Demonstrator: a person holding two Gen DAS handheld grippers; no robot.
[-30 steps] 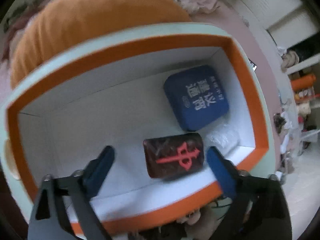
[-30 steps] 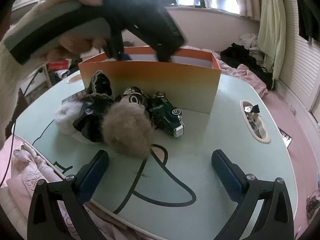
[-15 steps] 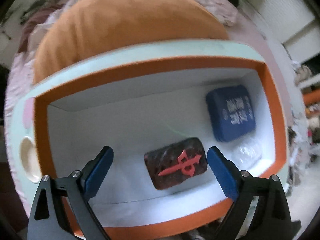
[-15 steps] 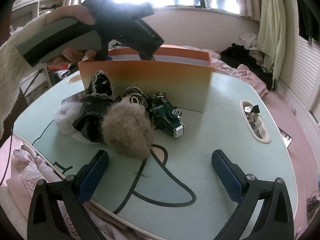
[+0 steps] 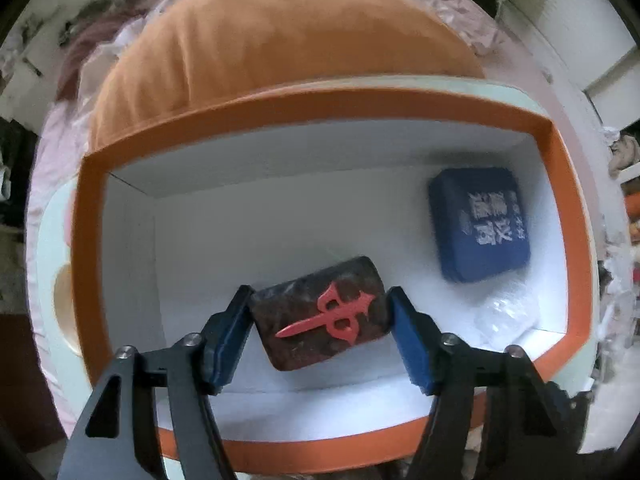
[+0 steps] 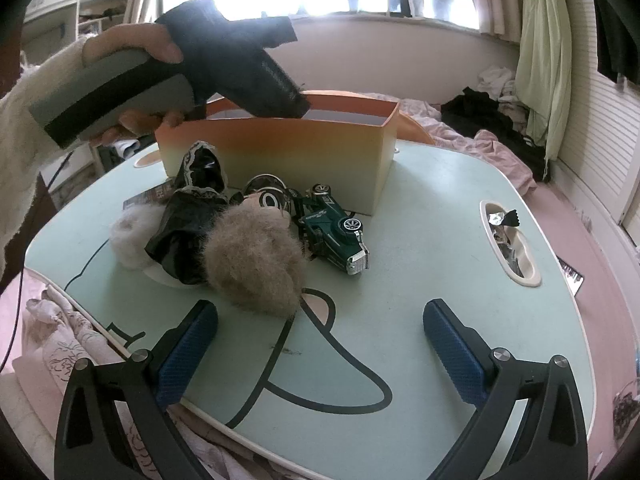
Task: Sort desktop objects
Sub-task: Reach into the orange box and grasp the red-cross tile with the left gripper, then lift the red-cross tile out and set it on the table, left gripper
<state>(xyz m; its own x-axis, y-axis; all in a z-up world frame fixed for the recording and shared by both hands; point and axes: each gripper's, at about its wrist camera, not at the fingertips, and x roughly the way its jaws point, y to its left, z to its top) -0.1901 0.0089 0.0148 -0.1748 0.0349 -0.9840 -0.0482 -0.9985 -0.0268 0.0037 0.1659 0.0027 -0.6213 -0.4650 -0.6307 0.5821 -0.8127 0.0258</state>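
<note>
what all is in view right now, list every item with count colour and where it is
box: 1, orange rim, white inside, on table
mahjong tile: 1, dark with red character, inside box, between left claw's pads
blue case: 1, blue, inside box, right side
clear wrapper: 1, transparent, box's near right corner
toy car: 1, green, in front of box
fur ball: 1, beige, beside car
black cloth: 1, lace-trimmed, left of fur ball
table: 1, pale green
left claw: closed on tile
right claw: open, above table
</note>
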